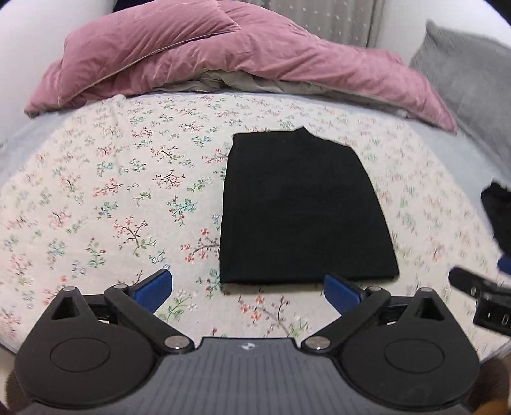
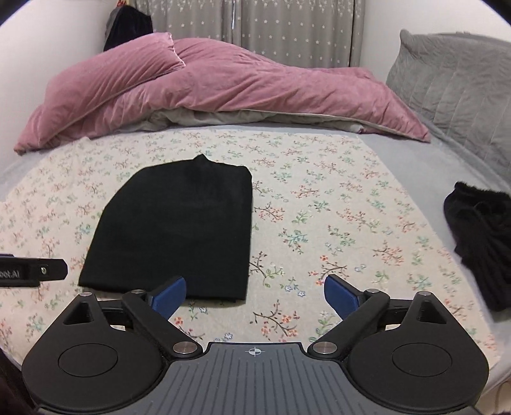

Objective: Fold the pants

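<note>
A: Nearest the lens? Left tongs [image 1: 247, 292], blue pads spread wide, gripping nothing, hovering above the floral sheet [image 1: 105, 191].

B: Same for the right tongs [image 2: 254, 293]: spread apart, empty, poised just short of the near hem.

A: And the pants [image 1: 300, 207]? Lay folded into a flat black rectangle on the floral sheet, just beyond both pairs of tongs, near edge straight, far edge with a small peak poking up.

B: From the right wrist, sat left of centre [image 2: 179, 230], with the left pad overlapping the near edge in view; touching or not, could not tell.

A: Off to the right, well apart from the pants, lay a crumpled dark garment [image 2: 479, 242] at the sheet's edge.

B: Farther back, heaped across the bed: a pink duvet [image 2: 207, 86] with a grey lining showing beneath.

A: Right of that, leaned a grey quilted pillow [image 2: 460, 79]. Farthest off, hung star-patterned grey curtains [image 2: 287, 28].
</note>
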A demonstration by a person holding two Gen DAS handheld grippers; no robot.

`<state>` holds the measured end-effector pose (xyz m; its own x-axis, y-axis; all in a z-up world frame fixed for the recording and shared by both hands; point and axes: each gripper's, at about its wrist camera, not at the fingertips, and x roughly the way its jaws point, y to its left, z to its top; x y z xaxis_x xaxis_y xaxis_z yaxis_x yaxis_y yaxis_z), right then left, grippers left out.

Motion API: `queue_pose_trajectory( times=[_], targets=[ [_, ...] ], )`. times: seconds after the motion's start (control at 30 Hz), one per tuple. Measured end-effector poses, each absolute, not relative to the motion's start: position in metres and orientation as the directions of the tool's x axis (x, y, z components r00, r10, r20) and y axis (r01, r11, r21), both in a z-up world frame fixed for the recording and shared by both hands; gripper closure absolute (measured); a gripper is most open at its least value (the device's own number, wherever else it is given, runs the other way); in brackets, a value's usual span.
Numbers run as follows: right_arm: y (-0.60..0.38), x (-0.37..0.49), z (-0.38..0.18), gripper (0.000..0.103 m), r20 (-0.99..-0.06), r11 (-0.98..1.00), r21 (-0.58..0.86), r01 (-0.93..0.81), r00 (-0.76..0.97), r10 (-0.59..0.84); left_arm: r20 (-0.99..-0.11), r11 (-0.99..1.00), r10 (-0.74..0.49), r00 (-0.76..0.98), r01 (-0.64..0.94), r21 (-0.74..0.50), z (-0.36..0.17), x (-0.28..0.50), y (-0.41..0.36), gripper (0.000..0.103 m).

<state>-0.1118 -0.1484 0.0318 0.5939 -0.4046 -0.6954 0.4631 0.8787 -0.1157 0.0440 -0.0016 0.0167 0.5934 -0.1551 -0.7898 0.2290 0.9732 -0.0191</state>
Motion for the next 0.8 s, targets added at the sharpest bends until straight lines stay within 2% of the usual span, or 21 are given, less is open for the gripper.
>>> queue_pose_trajectory(
  times=[0.17,0.8],
  targets=[
    [-0.14,-0.113,0.032,0.005,-0.702,0.881,-0.12,0.457,0.589,-0.401,-0.78,0.967,-0.114,0.615,0.247,0.054,0.016,0.028,-0.012,0.0],
    [-0.133,-0.11,0.023,0.004,-0.725,0.894,-0.107,0.434,0.582,-0.369,-0.792,0.96,-0.14,0.594,0.276,0.037,0.014,0.02,-0.025,0.0]
  ],
)
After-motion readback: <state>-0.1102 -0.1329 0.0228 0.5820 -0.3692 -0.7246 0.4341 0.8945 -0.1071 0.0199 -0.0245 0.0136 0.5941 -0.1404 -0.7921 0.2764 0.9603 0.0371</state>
